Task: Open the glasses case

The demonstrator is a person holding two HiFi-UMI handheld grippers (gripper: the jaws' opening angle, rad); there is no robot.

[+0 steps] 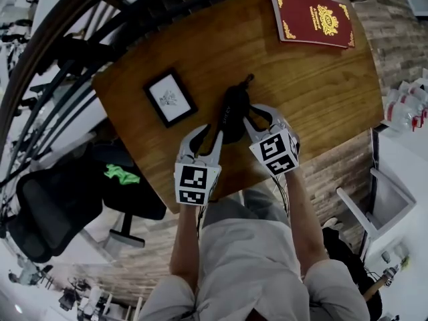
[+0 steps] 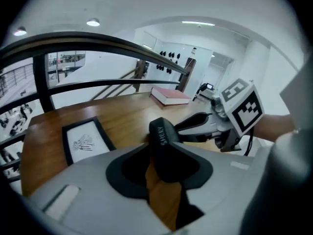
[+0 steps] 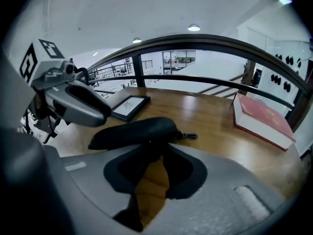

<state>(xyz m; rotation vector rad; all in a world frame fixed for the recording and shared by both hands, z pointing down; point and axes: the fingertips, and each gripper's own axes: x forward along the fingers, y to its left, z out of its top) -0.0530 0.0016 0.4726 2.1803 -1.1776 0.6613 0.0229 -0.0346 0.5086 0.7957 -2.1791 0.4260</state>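
The wooden surface is rounded and takes up the middle of the head view, with a dark railing curving past its far-left edge. A red book lies flat at the far right corner. A small black frame holding a pale drawing lies left of centre, well apart from the book.

The black case lies closed near the front edge, between the frame and the two grippers, long axis running away from the person.

The left gripper points down at the case's near end. In the left gripper view that end stands up between the jaws, which are apart. The case sits against the right-hand pad, and bare wood shows between it and the other pad.

The right gripper is just beside the case's right flank. Its jaws are partly apart, with only wood between them. The case lies crosswise just past their tips, and I cannot tell if they touch.

The zip pull sticks out at the far end.
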